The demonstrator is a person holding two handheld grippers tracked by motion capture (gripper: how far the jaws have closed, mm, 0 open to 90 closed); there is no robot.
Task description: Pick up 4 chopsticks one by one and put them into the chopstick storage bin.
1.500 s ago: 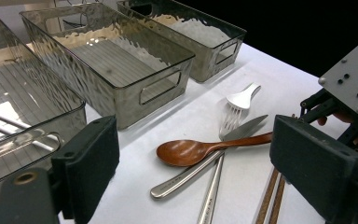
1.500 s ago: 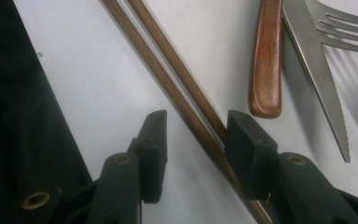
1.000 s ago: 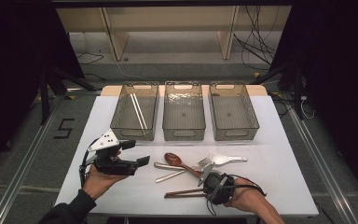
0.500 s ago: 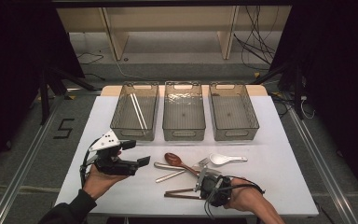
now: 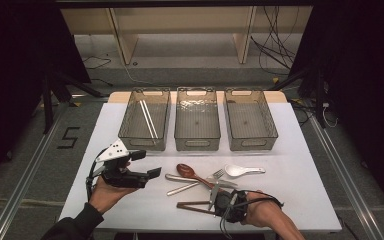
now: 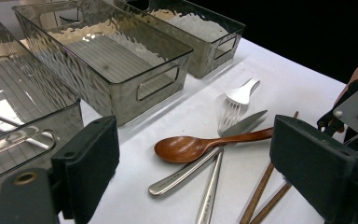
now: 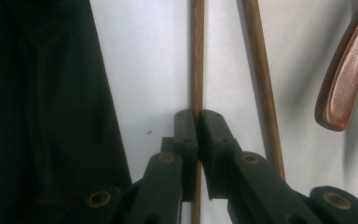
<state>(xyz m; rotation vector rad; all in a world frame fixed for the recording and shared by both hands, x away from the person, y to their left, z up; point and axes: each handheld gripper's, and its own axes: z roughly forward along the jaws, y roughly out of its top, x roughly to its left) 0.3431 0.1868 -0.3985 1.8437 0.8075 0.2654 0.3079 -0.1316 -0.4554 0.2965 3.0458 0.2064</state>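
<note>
White table (image 5: 300, 150) carries three bins (image 5: 197, 120) at twelve o'clock. At six o'clock the right gripper (image 7: 196, 122) has just closed on one chopstick (image 7: 196, 56): thin, stiff, light, probably slippery, best held mid-length. Its twin (image 7: 259, 70) and a wooden spoon (image 5: 192, 173) crowd close. Left gripper (image 6: 191, 186) waits wide apart.

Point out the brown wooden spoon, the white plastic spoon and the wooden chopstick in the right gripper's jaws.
Brown wooden spoon (image 6: 184, 148): left gripper view, on its bowl.
White plastic spoon (image 5: 236, 171): high view, on its bowl.
Wooden chopstick (image 7: 196, 56): right gripper view, on the shaft above the closed jaws.
</note>
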